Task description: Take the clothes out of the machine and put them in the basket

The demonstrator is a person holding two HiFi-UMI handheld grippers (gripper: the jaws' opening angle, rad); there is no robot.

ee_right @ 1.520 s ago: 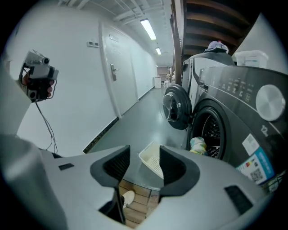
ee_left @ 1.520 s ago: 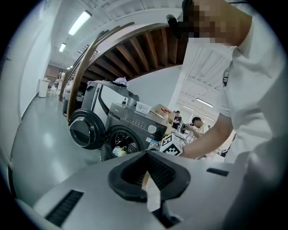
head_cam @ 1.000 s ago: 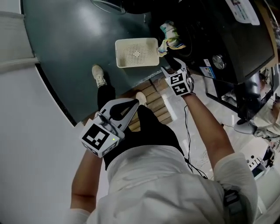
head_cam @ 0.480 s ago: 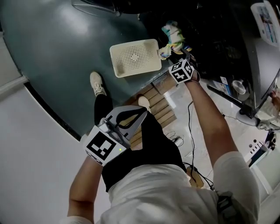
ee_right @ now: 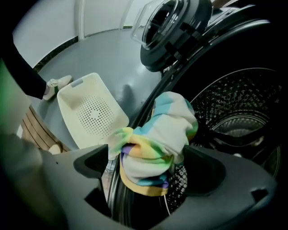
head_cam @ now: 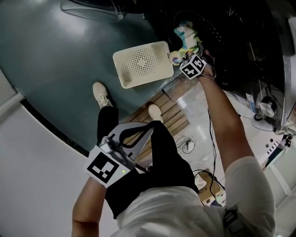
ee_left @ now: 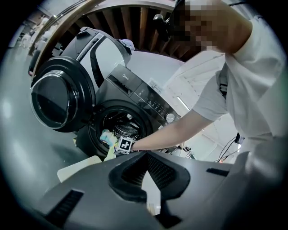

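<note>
Grey floor (head_cam: 55, 55), perforated cream basket (head_cam: 141, 62); right tool (ee_right: 148, 166), jaws just opening, flanks crumpled pastel cloth (ee_right: 157, 130); left tool (head_cam: 149, 130) closed.

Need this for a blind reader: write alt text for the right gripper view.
The right gripper's jaws, just opened wider, flank a multicoloured cloth at the washing machine's drum mouth. A cream basket lies on the floor at left.

basket (ee_left: 74, 168) — mostly hidden behind left hand-held gripper (ee_left: 146, 155) | machine door (head_cam: 88, 9) — cut off at head view's top edge
</note>
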